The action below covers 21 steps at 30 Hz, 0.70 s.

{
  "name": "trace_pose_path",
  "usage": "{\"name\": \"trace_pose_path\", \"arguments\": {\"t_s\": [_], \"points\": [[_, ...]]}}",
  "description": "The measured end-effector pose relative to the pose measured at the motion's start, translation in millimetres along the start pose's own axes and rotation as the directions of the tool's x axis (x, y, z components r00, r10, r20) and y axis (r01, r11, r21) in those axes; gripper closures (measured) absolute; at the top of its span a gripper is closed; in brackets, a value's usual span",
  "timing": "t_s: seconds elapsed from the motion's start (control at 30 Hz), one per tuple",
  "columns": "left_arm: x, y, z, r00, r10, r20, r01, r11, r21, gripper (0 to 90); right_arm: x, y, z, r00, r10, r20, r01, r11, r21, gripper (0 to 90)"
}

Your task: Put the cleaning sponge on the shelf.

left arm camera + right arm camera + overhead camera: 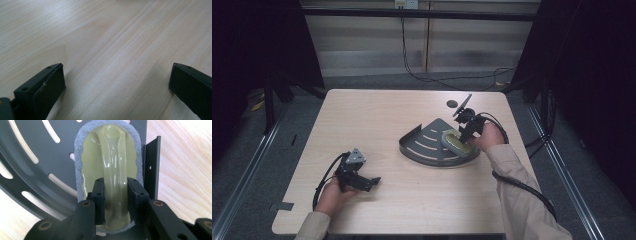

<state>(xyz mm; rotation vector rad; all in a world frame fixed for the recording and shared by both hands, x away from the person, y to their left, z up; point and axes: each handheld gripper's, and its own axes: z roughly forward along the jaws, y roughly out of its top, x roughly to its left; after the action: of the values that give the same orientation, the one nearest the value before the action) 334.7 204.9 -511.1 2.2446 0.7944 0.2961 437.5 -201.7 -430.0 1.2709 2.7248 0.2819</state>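
A dark grey quarter-round slotted rack (424,145) lies flat on the wooden table, right of centre. On its right part rests a scrubbing pad (454,140) with a grey foam rim and a glossy yellow-green arched handle (110,155). My right gripper (115,181) points down at it, shut on that handle, the pads pressing both sides of the arch. Seen from above, my right gripper (466,133) sits at the rack's right edge (151,162). My left gripper (369,182) rests low at the table's front left, jaws wide open over bare wood (116,67).
A small dark round mark (452,104) lies on the table behind the rack. Each gripper trails a black cable. A piece of tape (285,205) sits at the table's front left corner. Dark frame posts stand at both sides.
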Motion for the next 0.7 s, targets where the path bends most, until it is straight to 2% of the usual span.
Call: {"name": "trace_pose_path", "arguments": {"t_s": [0.1,0.3,0.53,0.7], "points": [[0.0,0.0,0.0,1.0000,0.000,0.000,0.000,1.0000,0.000,0.0,0.2,0.5,0.2,1.0000,0.001,0.009,-0.001,1.000,-0.003,70.0],[0.0,0.0,0.0,1.0000,-0.001,0.000,0.001,1.0000,0.000,0.0,-0.9,0.4,0.9,0.9999,0.015,-0.002,-0.015,1.000,-0.006,68.2],[0.0,0.0,0.0,1.0000,0.000,0.001,0.000,1.0000,0.000,0.0,-0.3,0.7,3.0,0.9998,0.014,0.015,-0.014,1.000,0.000,53.0],[0.0,0.0,0.0,1.0000,0.000,0.000,0.000,1.0000,0.000,0.0,-0.5,1.6,-2.2,0.9995,0.028,0.015,-0.028,0.999,-0.025,37.4]]}}
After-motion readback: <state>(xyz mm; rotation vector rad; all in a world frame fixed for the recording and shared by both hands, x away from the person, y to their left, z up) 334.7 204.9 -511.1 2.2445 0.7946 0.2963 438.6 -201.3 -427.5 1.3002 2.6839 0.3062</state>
